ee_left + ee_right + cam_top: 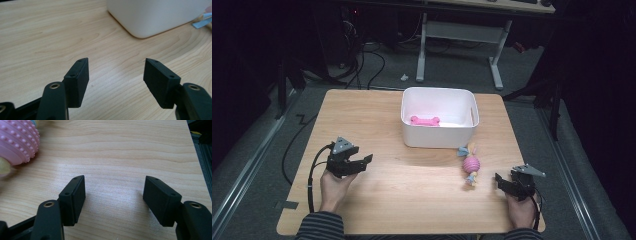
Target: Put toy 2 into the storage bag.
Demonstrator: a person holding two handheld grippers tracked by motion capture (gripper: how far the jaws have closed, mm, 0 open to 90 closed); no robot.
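A white bin (439, 135) stands at the middle back of the wooden table (412, 185), with a pink bone toy (425, 120) lying inside it. A pink knobbly ball toy (471, 165) with pale rope ends lies on the table just right of the bin's front corner. My left gripper (364, 163) sits low at the front left, open and empty, pointing toward the bin (155, 17); in the left gripper view its jaws (116, 61) stand apart over bare wood. My right gripper (501, 180) rests at the front right, open, with the ball (17, 141) a little ahead and to the left of its jaws (115, 178).
The table's right edge (193, 150) runs close beside my right gripper. A blue rope end (201, 22) of the ball toy peeks out past the bin. Beyond the table are a grey floor with cables and a desk frame (459, 30).
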